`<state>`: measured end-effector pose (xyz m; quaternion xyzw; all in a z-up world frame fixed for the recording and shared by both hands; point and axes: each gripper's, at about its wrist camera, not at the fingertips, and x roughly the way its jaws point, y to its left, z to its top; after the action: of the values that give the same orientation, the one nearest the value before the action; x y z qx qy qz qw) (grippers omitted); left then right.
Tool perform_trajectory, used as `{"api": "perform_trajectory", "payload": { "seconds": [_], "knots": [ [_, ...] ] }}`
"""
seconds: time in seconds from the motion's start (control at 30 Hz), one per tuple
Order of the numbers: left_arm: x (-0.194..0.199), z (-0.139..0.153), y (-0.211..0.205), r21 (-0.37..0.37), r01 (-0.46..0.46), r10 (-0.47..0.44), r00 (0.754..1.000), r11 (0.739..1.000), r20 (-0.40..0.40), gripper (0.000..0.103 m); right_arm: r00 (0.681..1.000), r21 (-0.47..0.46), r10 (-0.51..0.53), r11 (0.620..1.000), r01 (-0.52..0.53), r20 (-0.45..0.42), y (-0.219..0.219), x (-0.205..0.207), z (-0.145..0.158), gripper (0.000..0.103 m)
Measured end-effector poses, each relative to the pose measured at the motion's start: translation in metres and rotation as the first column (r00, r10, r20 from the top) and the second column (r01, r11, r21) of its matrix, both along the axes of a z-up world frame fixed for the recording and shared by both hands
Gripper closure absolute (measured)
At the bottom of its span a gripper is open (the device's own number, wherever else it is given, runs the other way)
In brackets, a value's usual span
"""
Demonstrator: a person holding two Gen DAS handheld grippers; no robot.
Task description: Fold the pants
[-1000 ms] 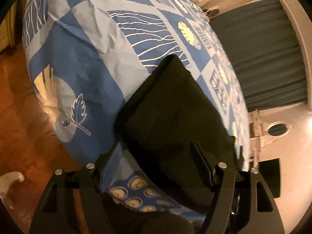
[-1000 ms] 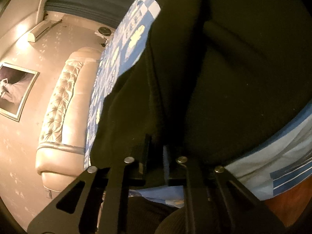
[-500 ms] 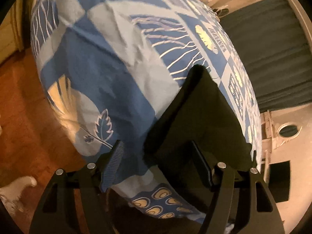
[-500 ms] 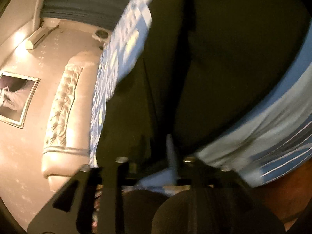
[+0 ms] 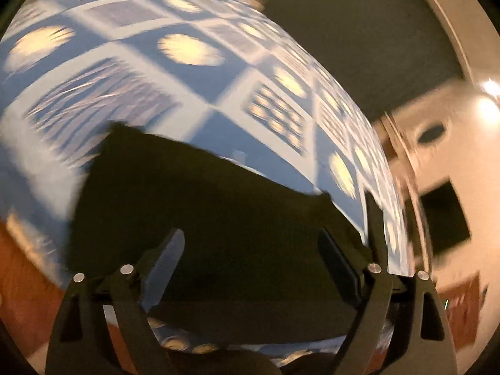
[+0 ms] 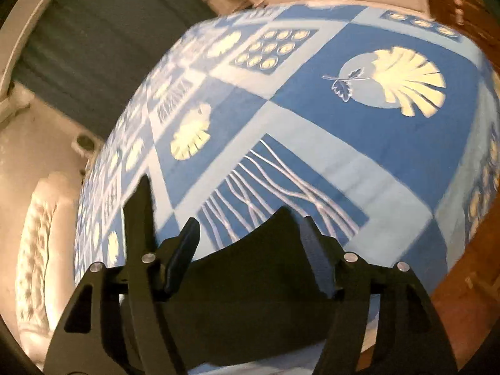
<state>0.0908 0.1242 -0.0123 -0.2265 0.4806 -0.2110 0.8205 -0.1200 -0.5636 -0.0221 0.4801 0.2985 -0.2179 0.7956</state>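
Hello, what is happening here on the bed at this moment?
A person holding two grippers is folding black pants on a bed with a blue patterned cover. The pants lie folded on the cover. Both the left gripper and the right gripper are opening, and neither grips the cloth.

A blue patterned bedspread [image 6: 312,131], tufted cream headboard [image 6: 40,250], dark curtain [image 5: 359,31], reddish wooden floor [image 6: 453,297].

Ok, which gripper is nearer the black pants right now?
Left, probably: the left gripper, jaws opening, hangs over the middle of the pants; right gripper, also opening, sits back over their edge. Neither pinches cloth.
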Motion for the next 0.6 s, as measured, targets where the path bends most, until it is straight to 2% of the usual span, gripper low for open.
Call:
{"api": "perform_trajectory", "payload": {
  "seconds": [0.1, 0.17, 0.23, 0.27, 0.3, 0.37, 0.47, 0.6],
  "knots": [
    [0.005, -0.003, -0.049, 0.036, 0.103, -0.103, 0.995, 0.994, 0.005, 0.017, 0.996, 0.093, 0.089, 0.992, -0.090, 0.023, -0.016, 0.004, -0.030, 0.037],
    [0.008, -0.010, -0.074, 0.050, 0.141, -0.140, 0.990, 0.989, -0.021, 0.017, 0.989, 0.096, 0.147, 0.984, -0.147, 0.008, -0.012, 0.008, -0.045, 0.037],
    [0.011, -0.021, -0.093, 0.018, 0.164, -0.163, 0.985, 0.986, -0.058, 0.017, 0.982, 0.081, 0.189, 0.978, -0.190, 0.017, -0.011, 0.009, -0.056, 0.038],
    [0.012, -0.024, -0.101, 0.011, 0.166, -0.165, 0.984, 0.986, -0.068, 0.017, 0.980, 0.077, 0.196, 0.977, -0.197, 0.026, -0.010, 0.011, -0.056, 0.042],
    [0.011, -0.028, -0.106, 0.021, 0.166, -0.164, 0.984, 0.986, -0.071, 0.017, 0.979, 0.073, 0.203, 0.976, -0.204, 0.028, -0.013, 0.011, -0.058, 0.066],
    [0.008, -0.030, -0.114, 0.062, 0.182, -0.178, 0.982, 0.981, -0.058, 0.017, 0.971, 0.079, 0.238, 0.968, -0.237, 0.006, -0.012, 0.012, -0.061, 0.094],
    [0.009, -0.033, -0.124, 0.124, 0.205, -0.202, 0.979, 0.971, -0.032, 0.017, 0.959, 0.032, 0.285, 0.958, -0.284, -0.006, -0.010, 0.012, -0.057, 0.094],
    [0.009, -0.036, -0.123, 0.118, 0.187, -0.184, 0.982, 0.975, -0.034, 0.017, 0.958, -0.117, 0.288, 0.951, -0.287, -0.008, -0.014, 0.017, -0.022, 0.095]
  ]
}}
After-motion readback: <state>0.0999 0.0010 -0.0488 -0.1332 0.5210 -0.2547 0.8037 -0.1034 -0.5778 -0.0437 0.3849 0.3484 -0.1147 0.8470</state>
